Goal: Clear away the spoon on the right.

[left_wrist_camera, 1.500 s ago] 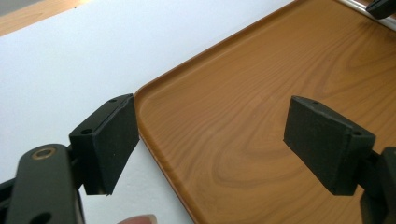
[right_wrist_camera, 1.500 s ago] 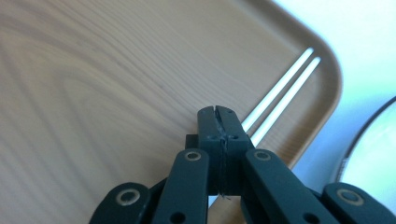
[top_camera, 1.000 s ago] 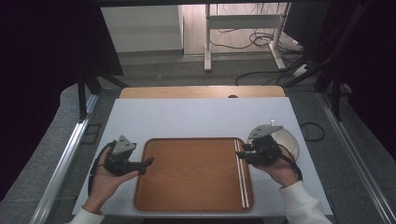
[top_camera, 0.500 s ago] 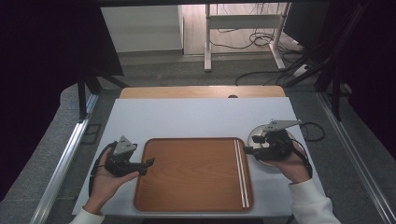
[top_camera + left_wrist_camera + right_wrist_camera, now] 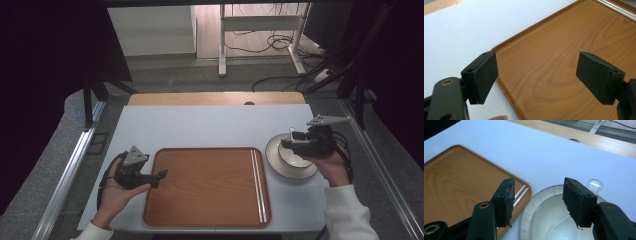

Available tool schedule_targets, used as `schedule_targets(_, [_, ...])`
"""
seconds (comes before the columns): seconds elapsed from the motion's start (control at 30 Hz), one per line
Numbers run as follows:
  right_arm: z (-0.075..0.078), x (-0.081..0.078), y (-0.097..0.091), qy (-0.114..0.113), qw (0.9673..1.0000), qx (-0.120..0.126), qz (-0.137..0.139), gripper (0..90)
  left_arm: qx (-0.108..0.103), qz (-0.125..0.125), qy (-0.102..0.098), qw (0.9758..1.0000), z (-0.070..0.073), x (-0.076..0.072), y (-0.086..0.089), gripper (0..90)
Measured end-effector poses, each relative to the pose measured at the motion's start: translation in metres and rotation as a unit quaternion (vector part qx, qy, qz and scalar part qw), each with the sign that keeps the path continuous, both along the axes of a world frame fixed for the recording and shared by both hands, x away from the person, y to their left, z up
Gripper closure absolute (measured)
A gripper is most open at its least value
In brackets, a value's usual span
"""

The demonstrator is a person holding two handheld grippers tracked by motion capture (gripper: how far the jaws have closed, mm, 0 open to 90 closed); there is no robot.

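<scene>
Over the plate (image 5: 280,165), your right gripper (image 5: 286,144) hangs with nothing in it.
Your right jaws have just been opening and now stand apart, empty, above the plate and the bowl (image 5: 295,159) stacked on it, just right of the tray (image 5: 200,195). A pair of chopsticks (image 5: 258,185) lies along the tray's right edge. Your left gripper (image 5: 161,175) sits at the tray's left rim, released, jaws wide over bare wood. A small clear glass (image 5: 594,185) stands just behind the plate.
</scene>
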State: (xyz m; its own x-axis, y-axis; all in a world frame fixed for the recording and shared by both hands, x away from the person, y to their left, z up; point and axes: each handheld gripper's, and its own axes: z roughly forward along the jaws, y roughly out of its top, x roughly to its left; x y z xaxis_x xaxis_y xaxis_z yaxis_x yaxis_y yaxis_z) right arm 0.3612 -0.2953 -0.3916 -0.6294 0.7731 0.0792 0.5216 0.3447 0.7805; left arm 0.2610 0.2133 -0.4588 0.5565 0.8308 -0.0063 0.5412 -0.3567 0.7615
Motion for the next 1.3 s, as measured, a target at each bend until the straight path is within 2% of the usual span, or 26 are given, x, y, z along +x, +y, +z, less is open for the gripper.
schedule_targets(0.13, [-0.004, 0.019, -0.011, 0.009, 0.9997, -0.001, -0.021, 43.1, -0.001, 0.003, -0.001, 1.0000, 0.001, -0.001, 0.002, 17.8])
schedule_targets(0.27, [-0.009, 0.030, -0.015, 0.015, 0.9994, 0.004, -0.032, 43.1, -0.001, 0.003, -0.003, 1.0000, 0.002, -0.001, 0.002, 17.7])
schedule_targets(0.47, [-0.028, 0.053, -0.019, 0.038, 0.9978, -0.008, -0.054, 43.1, 0.001, 0.003, -0.002, 1.0000, 0.002, -0.002, 0.002, 17.7])
schedule_targets(0.67, [-0.038, 0.066, -0.024, 0.054, 0.9959, -0.015, -0.071, 43.7, 0.001, 0.005, -0.003, 1.0000, 0.002, -0.002, 0.003, 17.7])
schedule_targets(0.9, [-0.049, 0.079, -0.034, 0.075, 0.9940, 0.007, -0.079, 46.8, 0.003, 0.005, -0.002, 1.0000, 0.002, -0.002, 0.003, 17.8])
schedule_targets(1.03, [-0.056, 0.084, -0.035, 0.088, 0.9930, 0.014, -0.077, 53.0, 0.005, 0.005, -0.001, 1.0000, 0.002, -0.002, 0.003, 17.8])
schedule_targets(1.07, [-0.057, 0.086, -0.035, 0.093, 0.9928, 0.019, -0.073, 58.2, 0.005, 0.005, -0.001, 1.0000, 0.002, -0.002, 0.003, 17.9])
schedule_targets(1.13, [-0.058, 0.086, -0.034, 0.095, 0.9926, 0.020, -0.073, 60.3, 0.006, 0.005, -0.001, 1.0000, 0.002, -0.002, 0.003, 17.9])
schedule_targets(1.17, [-0.059, 0.087, -0.034, 0.097, 0.9924, 0.024, -0.071, 65.0, 0.007, 0.005, -0.001, 1.0000, 0.001, -0.002, 0.003, 17.9])
schedule_targets(1.3, [-0.061, 0.088, -0.035, 0.102, 0.9917, 0.033, -0.070, 69.1, 0.007, 0.006, -0.001, 1.0000, 0.000, -0.001, 0.003, 17.9])
